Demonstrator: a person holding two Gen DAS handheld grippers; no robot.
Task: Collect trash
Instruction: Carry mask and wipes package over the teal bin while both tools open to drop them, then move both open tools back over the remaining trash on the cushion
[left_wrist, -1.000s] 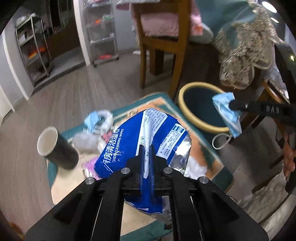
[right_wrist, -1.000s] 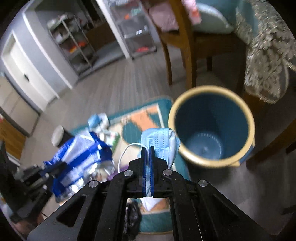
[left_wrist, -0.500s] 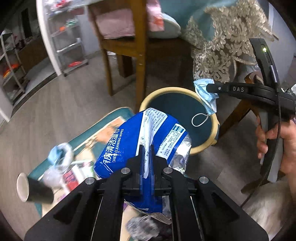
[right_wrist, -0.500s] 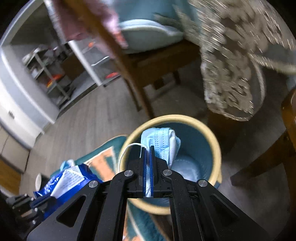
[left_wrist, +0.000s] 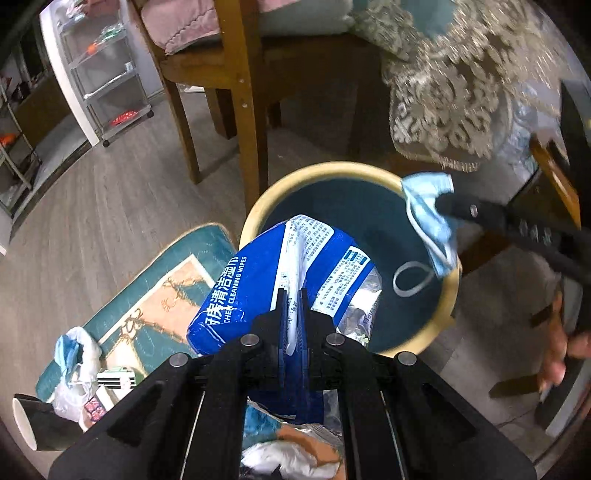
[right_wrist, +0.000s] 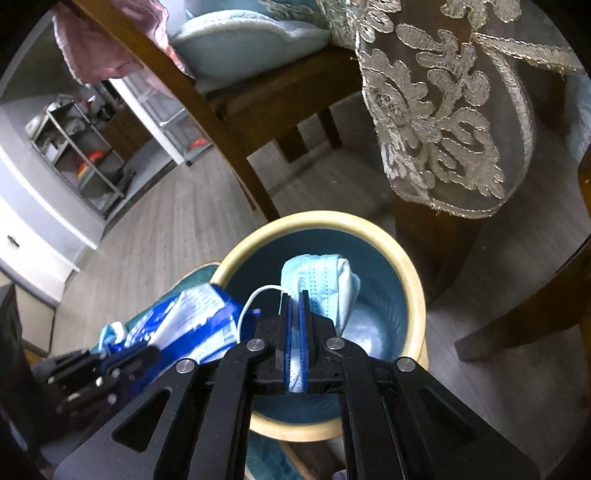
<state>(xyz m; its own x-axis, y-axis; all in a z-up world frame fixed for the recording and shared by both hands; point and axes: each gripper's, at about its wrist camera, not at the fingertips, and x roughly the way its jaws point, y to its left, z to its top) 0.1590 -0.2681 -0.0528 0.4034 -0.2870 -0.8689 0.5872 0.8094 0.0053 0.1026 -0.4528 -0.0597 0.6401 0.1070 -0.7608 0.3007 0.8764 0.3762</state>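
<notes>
Now two grippers hang over one bin (left_wrist: 255, 218): the left gripper (left_wrist: 293, 295) pinches one blue wipes packet (left_wrist: 258, 280) at frame centre, and the right gripper (right_wrist: 294, 299) pinches one face mask (right_wrist: 321, 284) above the bin's mouth.

Blue-and-white wipes packet (left_wrist: 291, 273), pale blue face mask (right_wrist: 321, 284), cream-rimmed teal bin (right_wrist: 413, 280), teal-and-peach patterned rug (left_wrist: 166, 295) being shown.
</notes>
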